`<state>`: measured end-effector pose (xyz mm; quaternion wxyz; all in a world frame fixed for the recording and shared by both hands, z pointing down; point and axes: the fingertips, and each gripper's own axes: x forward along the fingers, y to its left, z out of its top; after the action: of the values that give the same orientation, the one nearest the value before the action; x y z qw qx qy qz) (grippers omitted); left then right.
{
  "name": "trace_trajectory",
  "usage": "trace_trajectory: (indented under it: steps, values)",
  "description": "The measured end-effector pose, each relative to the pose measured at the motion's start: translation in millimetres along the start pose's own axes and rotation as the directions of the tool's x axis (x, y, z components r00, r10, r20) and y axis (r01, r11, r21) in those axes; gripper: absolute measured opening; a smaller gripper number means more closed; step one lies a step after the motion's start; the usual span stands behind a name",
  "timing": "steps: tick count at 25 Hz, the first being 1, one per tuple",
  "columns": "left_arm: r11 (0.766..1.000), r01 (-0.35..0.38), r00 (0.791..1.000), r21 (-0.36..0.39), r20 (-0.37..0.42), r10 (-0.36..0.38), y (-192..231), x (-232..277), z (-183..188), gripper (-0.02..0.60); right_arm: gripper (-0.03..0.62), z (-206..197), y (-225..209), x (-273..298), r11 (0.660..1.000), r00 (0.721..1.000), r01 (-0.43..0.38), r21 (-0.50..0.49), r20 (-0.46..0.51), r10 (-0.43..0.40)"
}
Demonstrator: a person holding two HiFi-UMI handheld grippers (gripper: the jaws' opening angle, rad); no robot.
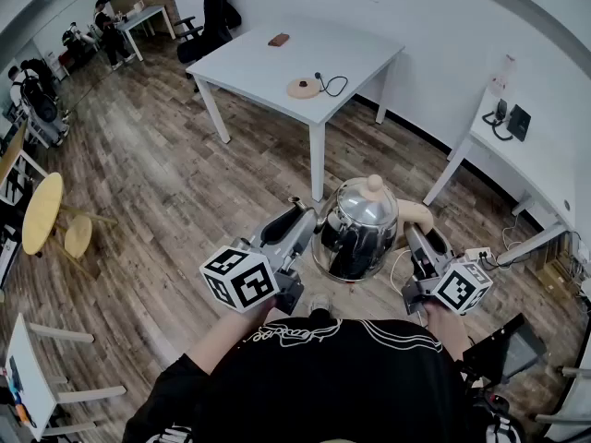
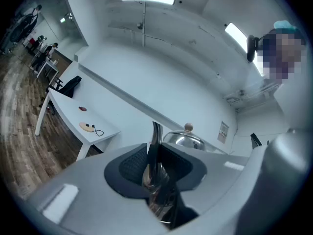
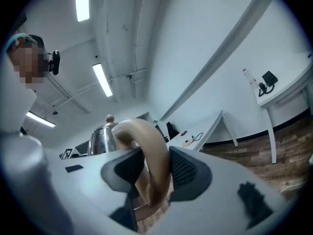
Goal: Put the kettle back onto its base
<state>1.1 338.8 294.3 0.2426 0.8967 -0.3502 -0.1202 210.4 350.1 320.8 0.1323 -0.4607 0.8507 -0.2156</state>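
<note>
L gripper [image 1: 309, 221] pinches kettle [image 1: 355, 233] spout [image 2: 156, 143], R gripper [image 1: 413, 238] pinches handle [image 3: 152, 165]; kettle btwn both.

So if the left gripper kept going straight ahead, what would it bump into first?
The left gripper is clamped on the kettle by its spout, so that comes first. Past it, only the far white wall seems ahead, though depth is unclear.
</note>
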Motion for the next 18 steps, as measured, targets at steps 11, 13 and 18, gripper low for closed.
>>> trace_trajectory:
  steps: [11,13,18]
  values:
    - [0.999,-0.034,0.999,0.007,-0.002,0.034,143,104,76,0.094,0.158,23,-70,178,1.0,1.0,-0.02,0.017,-0.017,0.02]
    - [0.999,-0.032,0.999,0.004,-0.004,0.032,156,108,79,0.094,0.158,22,-74,192,1.0,0.999,-0.022,0.013,-0.025,0.022]
    - [0.999,-0.035,0.999,-0.016,-0.013,0.034,188,119,82,0.094,0.158,18,-85,225,1.0,0.998,-0.025,0.002,-0.059,0.025]
